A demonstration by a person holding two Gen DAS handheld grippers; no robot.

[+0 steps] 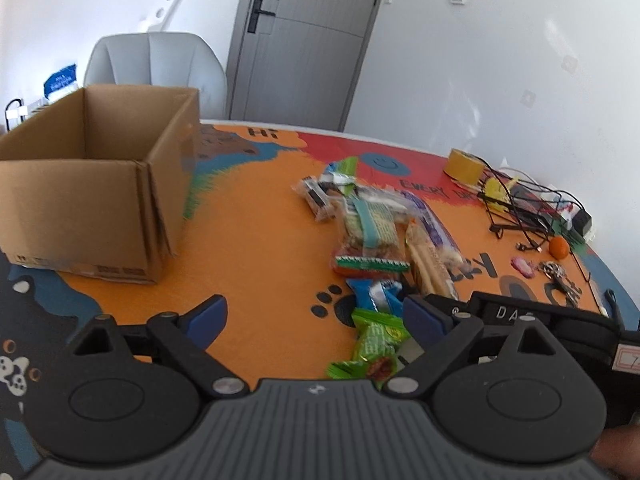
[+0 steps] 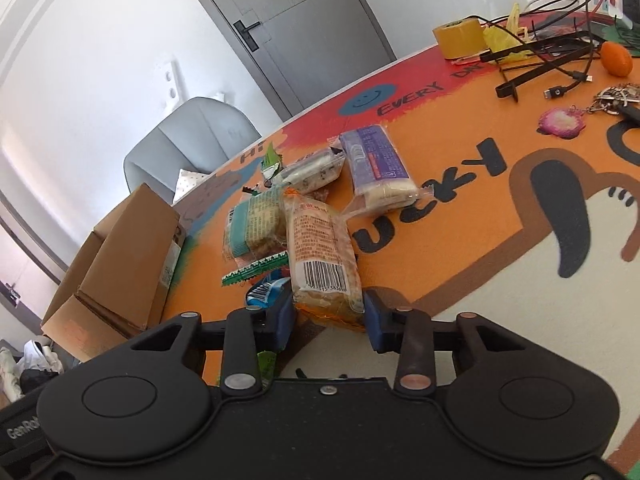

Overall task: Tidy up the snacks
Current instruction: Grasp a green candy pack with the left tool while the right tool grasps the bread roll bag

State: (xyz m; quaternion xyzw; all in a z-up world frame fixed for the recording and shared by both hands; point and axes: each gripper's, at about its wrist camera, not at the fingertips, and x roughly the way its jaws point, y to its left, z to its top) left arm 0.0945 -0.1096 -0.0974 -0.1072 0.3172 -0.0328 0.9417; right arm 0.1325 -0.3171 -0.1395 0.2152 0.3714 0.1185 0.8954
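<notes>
An open cardboard box (image 1: 92, 184) stands on the left of the colourful table; it also shows in the right wrist view (image 2: 120, 256). A pile of snack packets (image 1: 372, 224) lies mid-table. My left gripper (image 1: 316, 316) is open and empty, hovering near a green packet (image 1: 376, 344) and a blue packet (image 1: 376, 296). My right gripper (image 2: 328, 316) has its jaws on either side of an orange bread packet with a barcode (image 2: 320, 256), touching its near end. A purple packet (image 2: 376, 164) and a teal-banded packet (image 2: 252, 224) lie beyond.
A yellow tape roll (image 1: 464, 166), tangled black cables (image 1: 524, 204), a small orange fruit (image 1: 558, 247), keys (image 1: 560, 276) and a pink charm (image 1: 522, 266) lie at the table's right. A grey chair (image 1: 156, 64) stands behind the box, before a grey door (image 1: 304, 40).
</notes>
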